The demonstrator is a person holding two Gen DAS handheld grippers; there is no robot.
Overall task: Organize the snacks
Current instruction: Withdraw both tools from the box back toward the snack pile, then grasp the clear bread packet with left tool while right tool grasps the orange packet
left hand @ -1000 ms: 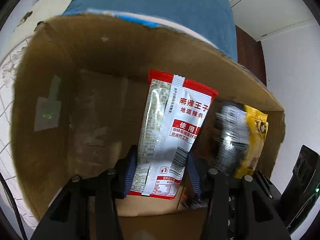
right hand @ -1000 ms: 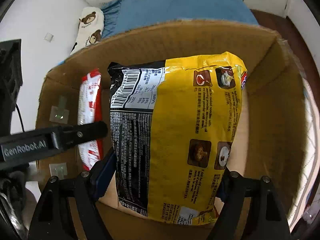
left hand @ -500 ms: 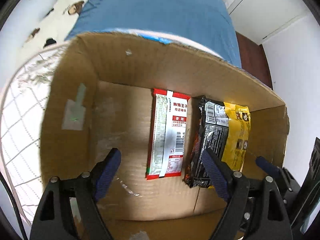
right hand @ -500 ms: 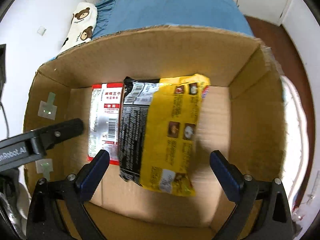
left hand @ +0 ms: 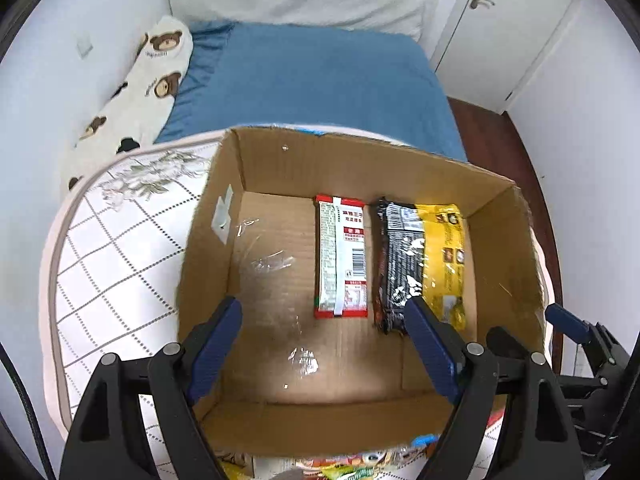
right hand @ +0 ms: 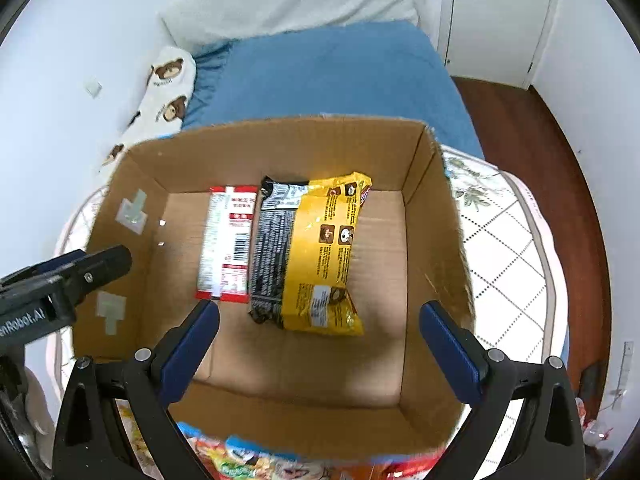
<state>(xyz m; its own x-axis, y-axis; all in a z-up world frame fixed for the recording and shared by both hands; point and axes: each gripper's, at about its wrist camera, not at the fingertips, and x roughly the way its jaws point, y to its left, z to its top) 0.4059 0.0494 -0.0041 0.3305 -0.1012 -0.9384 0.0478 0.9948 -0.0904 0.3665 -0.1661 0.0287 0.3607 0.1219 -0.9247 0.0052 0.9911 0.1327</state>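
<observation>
An open cardboard box (left hand: 504, 248) (right hand: 436, 240) stands on a checked table. On its floor lie a red and white snack packet (left hand: 342, 256) (right hand: 228, 240) and, right of it, a yellow and black noodle packet (left hand: 424, 260) (right hand: 308, 252), side by side. My left gripper (left hand: 324, 344) is open and empty, above the box's near part. My right gripper (right hand: 320, 344) is open and empty, also above the near part of the box. More colourful snack packets (left hand: 360, 464) (right hand: 280, 460) lie on the table just in front of the box.
The round table (left hand: 112, 264) (right hand: 512, 248) has a white checked cloth. Behind it is a bed with a blue sheet (left hand: 312, 80) and a bear-print pillow (left hand: 140, 92). White doors (left hand: 520, 28) and dark wood floor (right hand: 560, 152) are at the right.
Both grippers have let go of their packets, which now lie on the box floor. Both grippers opened and pulled up and back, out of the box.
</observation>
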